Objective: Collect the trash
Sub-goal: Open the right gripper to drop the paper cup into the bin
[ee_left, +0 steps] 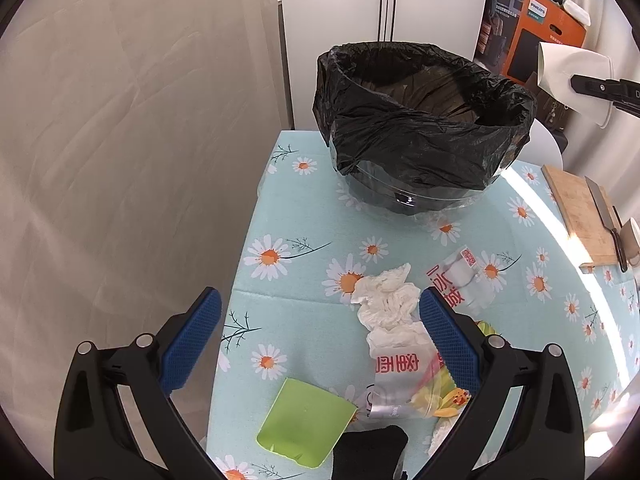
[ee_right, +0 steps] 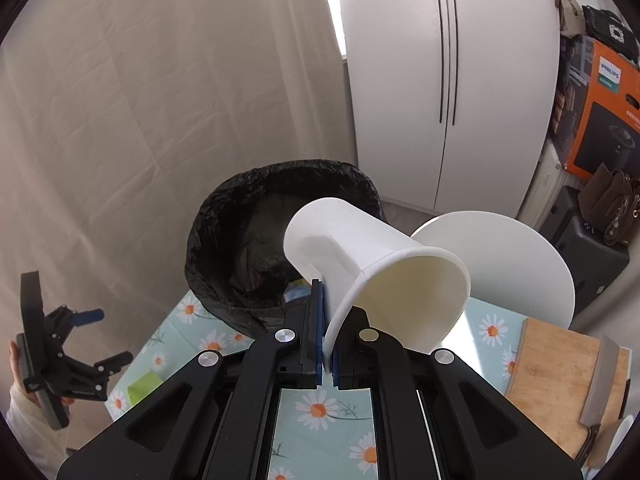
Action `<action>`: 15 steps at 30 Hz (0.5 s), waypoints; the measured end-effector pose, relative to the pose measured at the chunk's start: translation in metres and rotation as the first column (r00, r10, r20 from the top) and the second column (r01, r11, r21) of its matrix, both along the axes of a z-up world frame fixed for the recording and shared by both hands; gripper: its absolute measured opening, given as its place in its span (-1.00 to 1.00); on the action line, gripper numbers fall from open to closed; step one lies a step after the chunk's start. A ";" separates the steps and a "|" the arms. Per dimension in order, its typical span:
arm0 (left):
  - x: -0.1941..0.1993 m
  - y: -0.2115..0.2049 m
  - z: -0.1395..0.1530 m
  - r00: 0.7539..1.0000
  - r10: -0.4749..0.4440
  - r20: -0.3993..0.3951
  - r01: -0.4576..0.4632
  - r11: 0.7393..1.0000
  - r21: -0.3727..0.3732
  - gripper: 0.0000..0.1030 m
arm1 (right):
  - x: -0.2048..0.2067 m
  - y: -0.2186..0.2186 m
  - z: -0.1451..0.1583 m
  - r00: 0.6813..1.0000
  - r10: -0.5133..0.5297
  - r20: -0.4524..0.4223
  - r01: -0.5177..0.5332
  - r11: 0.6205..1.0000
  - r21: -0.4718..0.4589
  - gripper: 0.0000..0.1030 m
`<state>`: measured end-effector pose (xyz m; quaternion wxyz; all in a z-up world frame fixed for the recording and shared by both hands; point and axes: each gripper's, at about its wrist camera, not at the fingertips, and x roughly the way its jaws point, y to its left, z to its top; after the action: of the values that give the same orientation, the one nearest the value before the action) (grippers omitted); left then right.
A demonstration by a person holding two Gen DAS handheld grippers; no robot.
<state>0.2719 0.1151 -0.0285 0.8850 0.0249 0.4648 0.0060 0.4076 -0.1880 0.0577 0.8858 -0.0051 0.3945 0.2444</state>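
Right hand-held gripper (ee_right: pixel 329 344) is clamped on the wall of a white paper cup (ee_right: pixel 376 264), one pad inside the rim and one outside. Cup is tipped on its side, mouth toward the camera, base pointing at the bin (ee_right: pixel 256 240). It is in the air above the table (ee_right: pixel 316 412), near the bin rim but not over the opening as far as the right wrist view shows; in the left wrist view the cup (ee_left: pixel 568 76) sits up and to the right of the bin (ee_left: pixel 420 128). Bin has a black liner folded over its rim and stands at the far end of the table (ee_left: pixel 296 216) on a daisy-print cloth. Left hand-held gripper (ee_left: pixel 320 320) is wide open with nothing between its blue pads (ee_left: pixel 192 332), hovering over the near end of the table. Trash on the table under it: crumpled tissue (ee_left: pixel 388 300), clear plastic bag with red print (ee_left: pixel 400 376), another printed wrapper (ee_left: pixel 460 280), green card (ee_left: pixel 304 420), something black at the bottom edge (ee_left: pixel 372 452). Cutting board (ee_left: pixel 580 216) with a cleaver (ee_left: pixel 604 204) on it sits at the right edge.
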 end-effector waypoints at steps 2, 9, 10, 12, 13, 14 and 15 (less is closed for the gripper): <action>0.003 0.004 -0.003 1.000 -0.017 -0.007 0.017 1.000 -0.005 0.88 | 0.007 0.014 0.002 1.000 0.012 -0.003 -0.012 1.000 -0.002 -0.94; 0.013 0.017 -0.014 0.999 -0.038 -0.013 0.038 0.999 -0.006 0.88 | 0.032 0.053 0.000 1.000 0.016 -0.015 -0.017 0.999 -0.041 -0.75; 0.014 0.017 -0.015 0.999 -0.044 -0.016 0.044 0.999 -0.006 0.88 | 0.034 0.056 0.000 1.000 0.007 -0.007 -0.008 0.999 -0.045 -0.62; 0.015 0.020 -0.017 0.999 -0.050 -0.017 0.050 0.999 0.001 0.88 | 0.036 0.059 0.000 1.000 -0.021 0.004 0.021 0.998 -0.054 0.33; 0.016 0.021 -0.017 0.999 -0.052 -0.017 0.052 0.999 0.004 0.88 | 0.035 0.059 0.000 0.999 -0.033 0.016 0.034 0.998 -0.054 0.36; 0.016 0.022 -0.018 0.998 -0.055 -0.017 0.055 0.998 0.002 0.88 | 0.035 0.060 0.000 0.999 -0.040 0.019 0.041 0.998 -0.052 0.35; 0.015 0.023 -0.018 0.998 -0.057 -0.017 0.057 0.998 0.000 0.88 | 0.035 0.059 -0.001 0.999 -0.044 0.014 0.045 0.998 -0.049 0.37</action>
<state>0.2872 0.1377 -0.0467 0.8808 0.0383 0.4716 -0.0195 0.4427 -0.1287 0.0566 0.8932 -0.0199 0.3947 0.2146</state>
